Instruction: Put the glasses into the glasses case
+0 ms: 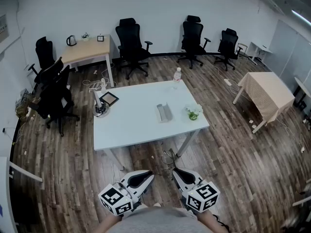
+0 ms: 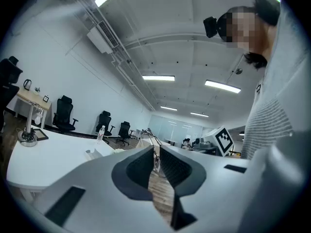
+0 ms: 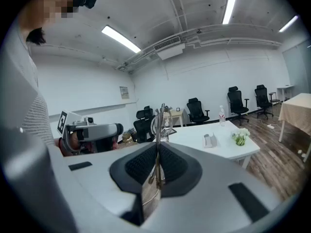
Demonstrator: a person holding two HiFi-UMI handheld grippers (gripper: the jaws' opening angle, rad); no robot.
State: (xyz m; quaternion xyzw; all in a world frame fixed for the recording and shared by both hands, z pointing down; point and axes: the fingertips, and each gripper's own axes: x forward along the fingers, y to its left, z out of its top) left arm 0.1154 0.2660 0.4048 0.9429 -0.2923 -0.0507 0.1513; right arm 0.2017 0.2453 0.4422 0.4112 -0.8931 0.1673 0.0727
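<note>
Carefully: our left gripper (image 2: 156, 153) and right gripper (image 3: 157, 165) each pinch the wire glasses (image 3: 163, 123) tight. We should carry them level to the glasses case (image 1: 164, 112) on the table (image 1: 131, 127).

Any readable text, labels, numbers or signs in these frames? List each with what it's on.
No text can be read in any view.
Marker cubes: black-and-white square patterns only, no letters or digits.
Wall notice: too small to read.
Bottle label: too small to read.

White table (image 1: 141, 125), blk chairs (image 1: 130, 38), brown wood-plank floor (image 1: 233, 149), beige cloth table (image 1: 266, 93), grey-striped top (image 1: 155, 222), green-white plant (image 1: 194, 112).
</note>
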